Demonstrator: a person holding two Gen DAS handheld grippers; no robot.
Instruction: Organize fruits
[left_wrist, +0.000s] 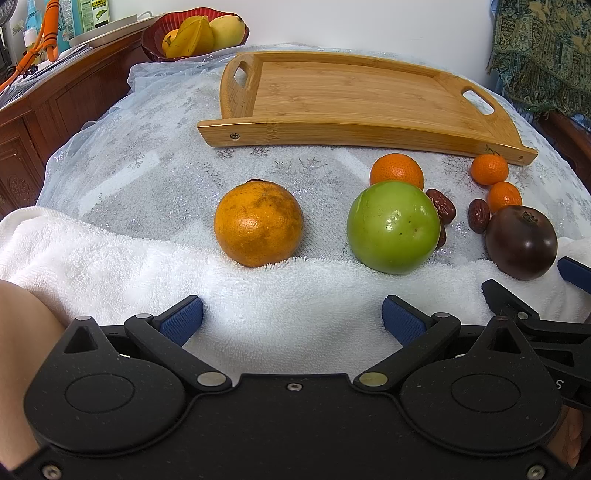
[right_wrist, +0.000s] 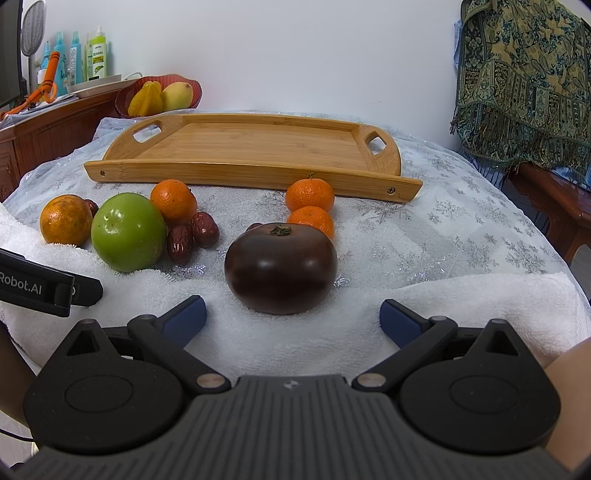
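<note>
An empty bamboo tray (left_wrist: 354, 96) (right_wrist: 255, 147) lies at the back of the table. In front of it lie a large orange (left_wrist: 258, 223) (right_wrist: 65, 219), a green apple (left_wrist: 393, 227) (right_wrist: 128, 232), a dark tomato (left_wrist: 521, 242) (right_wrist: 280, 267), three small mandarins (left_wrist: 397, 170) (left_wrist: 488, 169) (left_wrist: 504, 196) (right_wrist: 309, 195) and red dates (left_wrist: 441, 205) (right_wrist: 204, 229). My left gripper (left_wrist: 293, 319) is open, just short of the orange and apple. My right gripper (right_wrist: 293, 319) is open, its fingers either side of the tomato's near edge; its fingers also show in the left wrist view (left_wrist: 574, 275).
A white towel (left_wrist: 110, 266) covers the table's near edge over a silvery cloth (right_wrist: 461, 236). A red bowl (left_wrist: 192, 33) of yellow fruit sits on a wooden cabinet (left_wrist: 48, 110) at the back left. A patterned drape (right_wrist: 524, 81) hangs at the right.
</note>
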